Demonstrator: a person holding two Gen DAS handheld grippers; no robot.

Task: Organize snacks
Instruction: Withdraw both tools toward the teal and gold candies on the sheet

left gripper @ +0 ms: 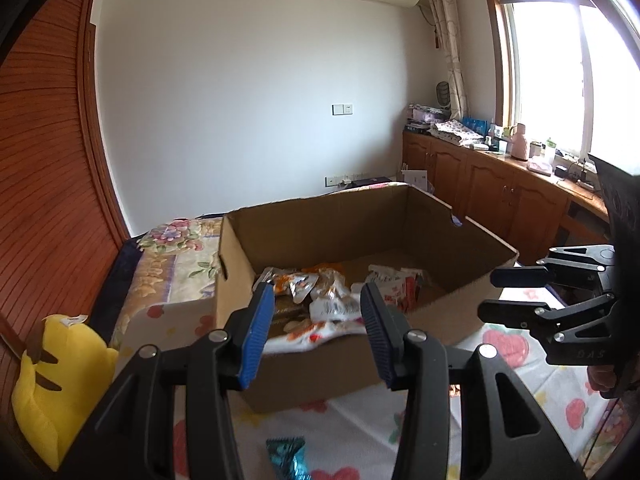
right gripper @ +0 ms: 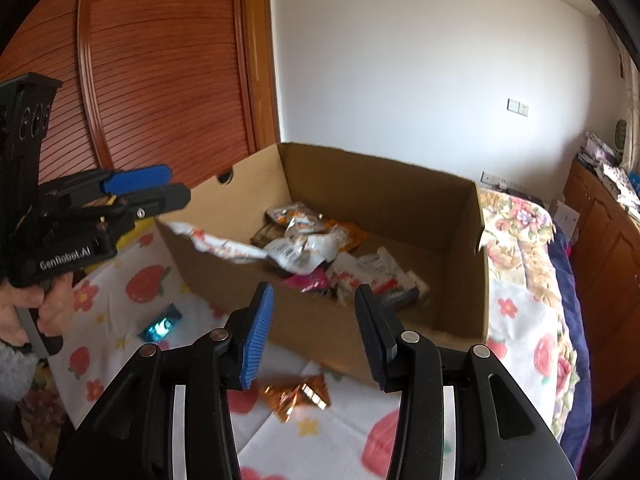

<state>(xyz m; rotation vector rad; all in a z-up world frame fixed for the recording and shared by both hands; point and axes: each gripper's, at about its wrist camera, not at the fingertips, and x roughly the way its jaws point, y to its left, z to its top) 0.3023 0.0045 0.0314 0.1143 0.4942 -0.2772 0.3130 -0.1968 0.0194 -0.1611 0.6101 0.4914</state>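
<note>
An open cardboard box (left gripper: 472, 300) (right gripper: 320, 328) stands on a strawberry-print sheet and holds several snack packets (left gripper: 328, 300) (right gripper: 304, 248). A white packet with red print (left gripper: 304, 334) (right gripper: 224, 246) lies over the box's near rim. My left gripper (left gripper: 318, 300) (right gripper: 172, 188) hovers open before that rim, nothing between its blue pads. My right gripper (right gripper: 314, 300) (left gripper: 504, 292) is open too and empty, at the box's near wall. On the sheet lie a teal packet (left gripper: 286, 456) (right gripper: 162, 326) below the left gripper and a copper-orange packet (right gripper: 298, 394) below the right.
A yellow plush toy (left gripper: 52, 380) sits at the left beside a folded floral quilt (left gripper: 176, 264) (right gripper: 520, 240). A slatted wooden wardrobe (right gripper: 160, 80) rises behind. Wooden cabinets (left gripper: 500, 188) with clutter run under the window. A hand (right gripper: 24, 304) holds the left gripper's handle.
</note>
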